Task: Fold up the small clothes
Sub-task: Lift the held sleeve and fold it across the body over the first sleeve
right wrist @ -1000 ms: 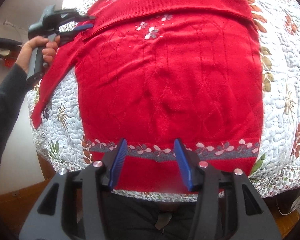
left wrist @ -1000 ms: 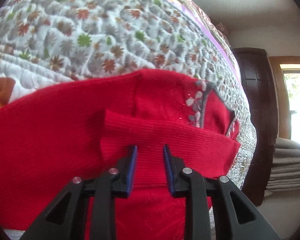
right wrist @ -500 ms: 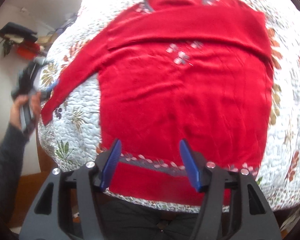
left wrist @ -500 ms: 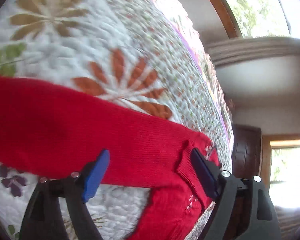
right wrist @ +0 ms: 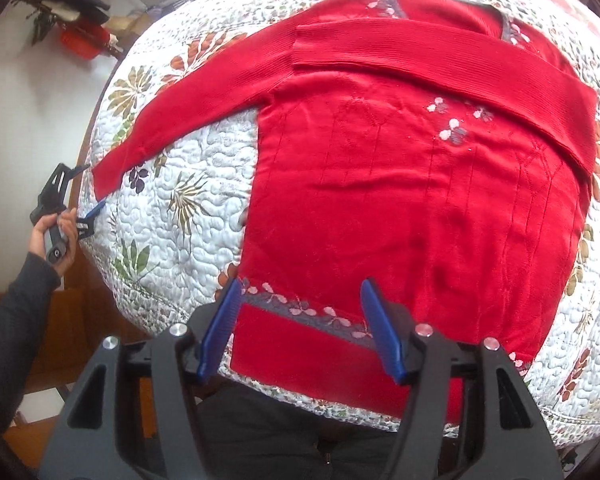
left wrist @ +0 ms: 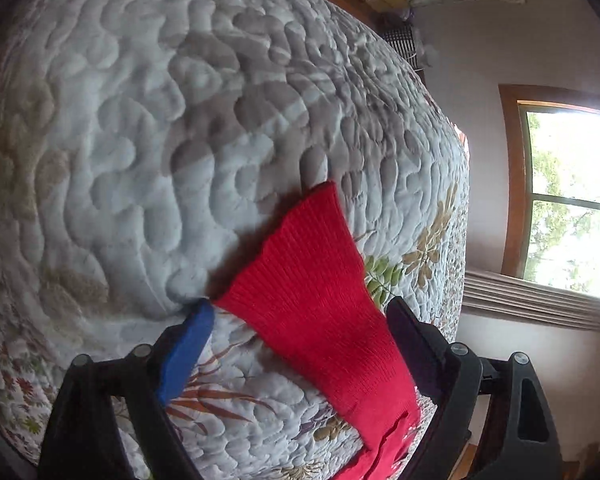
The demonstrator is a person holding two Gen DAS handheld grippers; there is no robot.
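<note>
With the left hand-held gripper (left wrist: pixel 296 332) spread around the cuff (left wrist: pixel 320 280), I am closing low, while the right hand-held gripper (right wrist: pixel 300 332) is hovering spread over the hem (right wrist: pixel 308 344).

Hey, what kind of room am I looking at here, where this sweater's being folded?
Most likely a bedroom at home: the red sweater lies on a floral quilt spread like a bedcover, and there is a wood-framed window.

Left gripper (left wrist: pixel 300 312): black frame, blue-padded fingers spread wide apart.
Red ribbed knit sleeve (left wrist: pixel 320 300): lies flat between the fingers, its cuff end pointing away from the camera.
White floral quilted bedspread (left wrist: pixel 160 140): under the sleeve.
Wood-framed window (left wrist: pixel 572 200): at right.
</note>
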